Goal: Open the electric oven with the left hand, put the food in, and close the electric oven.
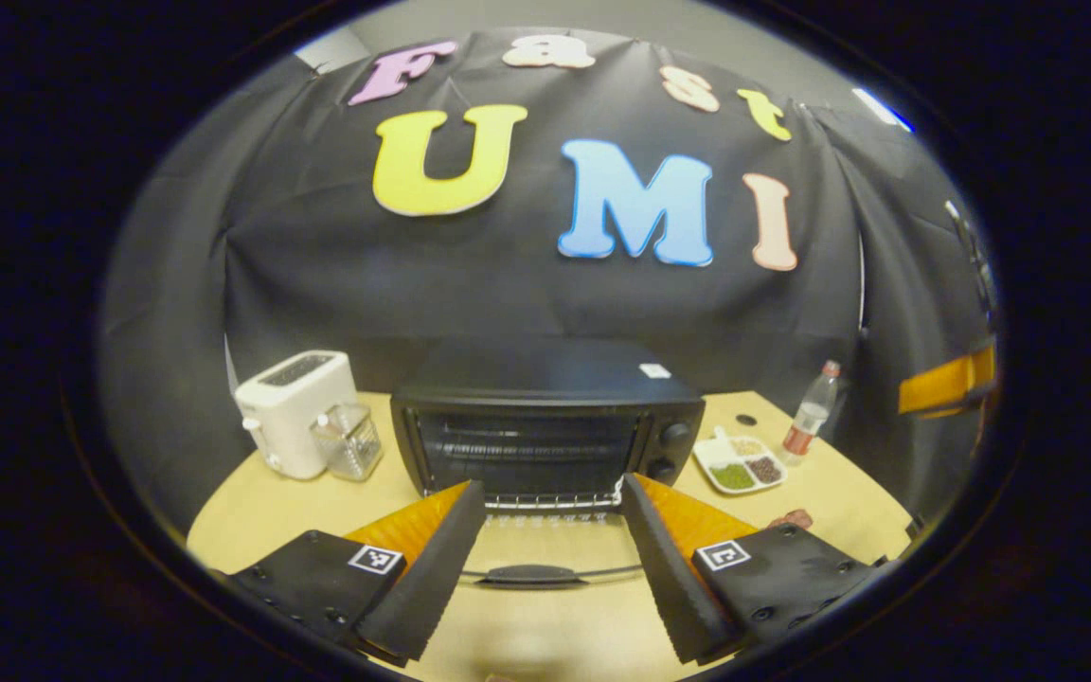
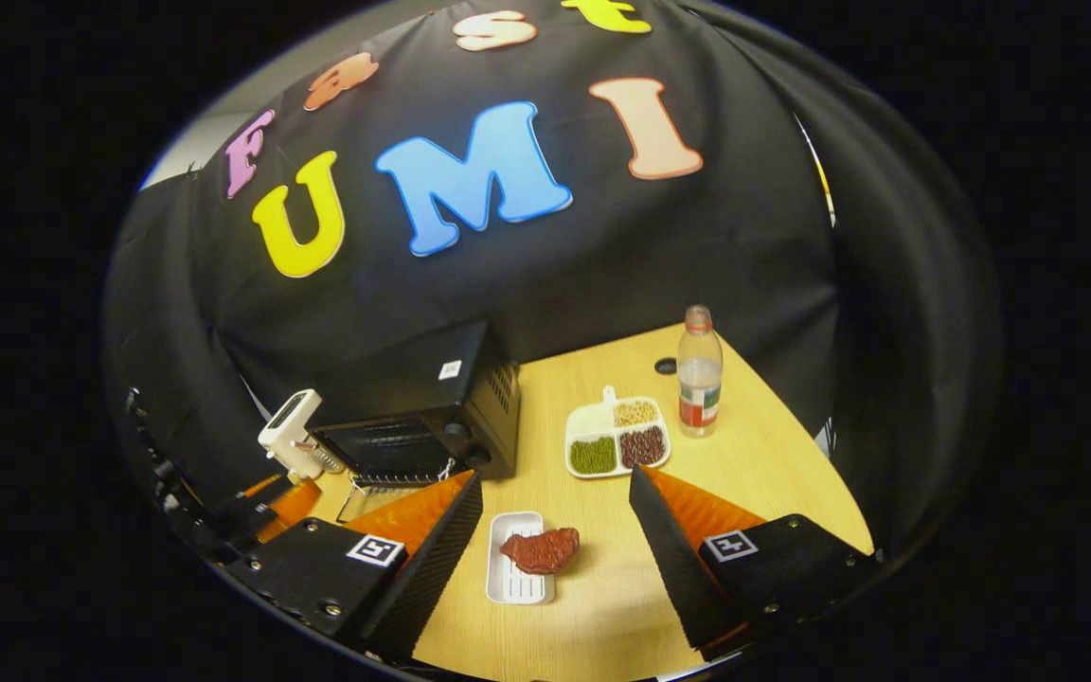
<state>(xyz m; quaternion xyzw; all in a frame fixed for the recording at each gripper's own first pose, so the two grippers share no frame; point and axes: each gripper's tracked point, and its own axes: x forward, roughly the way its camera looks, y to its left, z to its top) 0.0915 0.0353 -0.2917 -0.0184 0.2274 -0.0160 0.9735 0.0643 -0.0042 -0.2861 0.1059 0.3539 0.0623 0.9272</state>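
- Now we hold the left hand-held gripper wide before the open electric oven at 12 o'clock.
- Our right hand-held gripper gapes wide around the food on its tray, on the bench.

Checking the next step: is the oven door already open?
Yes, the oven has its door folded down flat toward the table, baring the rack inside.

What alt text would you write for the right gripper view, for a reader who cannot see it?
The open right gripper hovers above a piece of reddish meat that lies partly on a small white tray on the wooden table. Behind stand a black electric oven with its door folded down, a divided dish of beans and a plastic bottle.
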